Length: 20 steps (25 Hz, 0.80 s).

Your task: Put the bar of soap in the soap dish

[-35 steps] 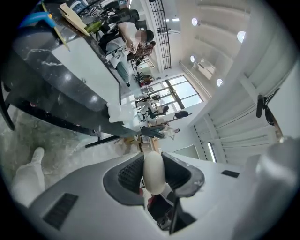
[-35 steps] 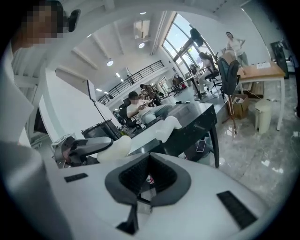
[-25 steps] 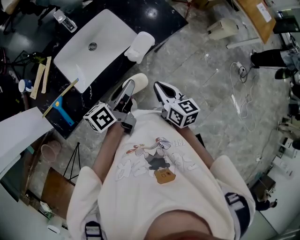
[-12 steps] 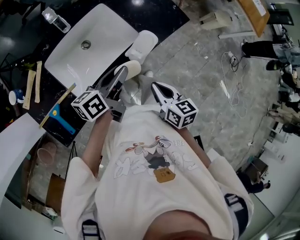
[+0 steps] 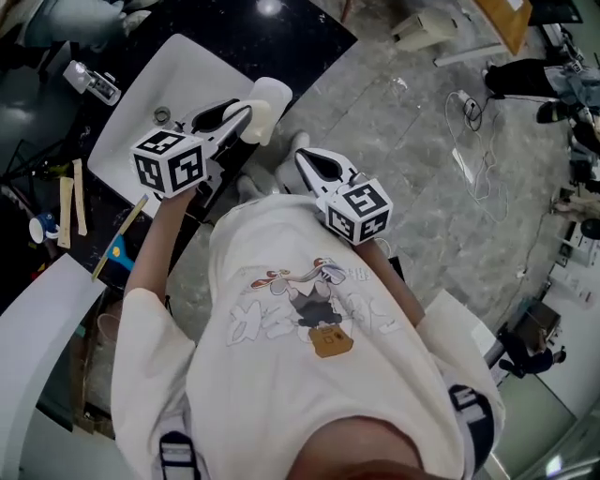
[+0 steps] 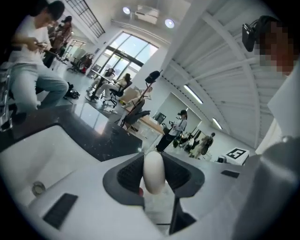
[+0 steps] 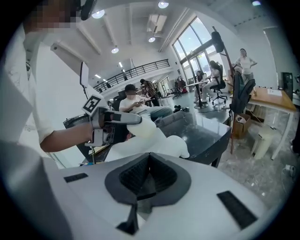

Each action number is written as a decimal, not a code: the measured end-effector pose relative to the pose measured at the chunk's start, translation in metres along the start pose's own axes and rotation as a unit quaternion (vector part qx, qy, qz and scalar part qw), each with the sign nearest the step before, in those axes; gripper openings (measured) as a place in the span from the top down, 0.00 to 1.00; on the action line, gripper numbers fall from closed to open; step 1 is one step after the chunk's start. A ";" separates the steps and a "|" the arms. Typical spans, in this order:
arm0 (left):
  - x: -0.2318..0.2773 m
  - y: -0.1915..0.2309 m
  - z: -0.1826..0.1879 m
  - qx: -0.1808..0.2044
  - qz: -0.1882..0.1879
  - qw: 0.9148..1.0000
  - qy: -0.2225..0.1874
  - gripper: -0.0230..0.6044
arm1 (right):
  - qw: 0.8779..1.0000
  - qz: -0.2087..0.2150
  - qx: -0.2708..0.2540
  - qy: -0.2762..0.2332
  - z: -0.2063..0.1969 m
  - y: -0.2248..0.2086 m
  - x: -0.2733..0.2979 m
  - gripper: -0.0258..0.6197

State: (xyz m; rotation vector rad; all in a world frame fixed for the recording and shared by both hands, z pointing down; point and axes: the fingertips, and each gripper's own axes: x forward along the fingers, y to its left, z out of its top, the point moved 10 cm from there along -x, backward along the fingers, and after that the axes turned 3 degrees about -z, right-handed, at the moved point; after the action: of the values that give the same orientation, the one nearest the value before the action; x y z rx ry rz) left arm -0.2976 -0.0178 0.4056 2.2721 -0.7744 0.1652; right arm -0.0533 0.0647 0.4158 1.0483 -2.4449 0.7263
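In the head view my left gripper (image 5: 246, 114) is shut on a cream bar of soap (image 5: 260, 123). It holds the bar at the edge of the black counter, just below the white soap dish (image 5: 271, 90). In the left gripper view the soap (image 6: 153, 170) stands on end, pinched between the dark pads. My right gripper (image 5: 306, 160) hangs shut and empty over the floor, to the right of the left one. In the right gripper view its pads meet at the right gripper's tip (image 7: 149, 165), and beyond them I see the soap (image 7: 143, 128) and the dish (image 7: 174, 146).
A white sink basin (image 5: 202, 67) is set in the black counter (image 5: 298, 28), with its drain (image 5: 163, 114) near my left gripper. Wooden sticks (image 5: 72, 202) and a blue tool (image 5: 122, 251) lie at the counter's left. Cables (image 5: 473, 173) trail over the grey floor on the right.
My left gripper has carried the soap up and to the left, from over the floor to the counter edge by the dish, and has rolled. The right gripper has shifted slightly left.
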 end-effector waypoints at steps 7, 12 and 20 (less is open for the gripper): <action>0.043 0.018 0.016 0.099 -0.009 0.986 0.131 0.77 | 1.000 0.001 -0.005 0.010 -0.001 -0.016 -0.007 0.95; 0.066 0.031 0.015 0.169 -0.007 0.962 0.213 0.77 | 1.000 -0.010 0.022 -0.004 0.000 -0.034 -0.012 0.95; 0.092 0.027 0.017 0.282 -0.031 0.911 0.299 0.77 | 0.999 -0.013 0.027 -0.010 0.007 -0.048 -0.015 0.95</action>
State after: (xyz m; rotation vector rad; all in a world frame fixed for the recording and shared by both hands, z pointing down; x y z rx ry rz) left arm -0.2406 -0.0889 0.4392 2.5399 -0.3432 1.1214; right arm -0.0086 0.0407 0.4177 1.1111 -2.4371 0.7821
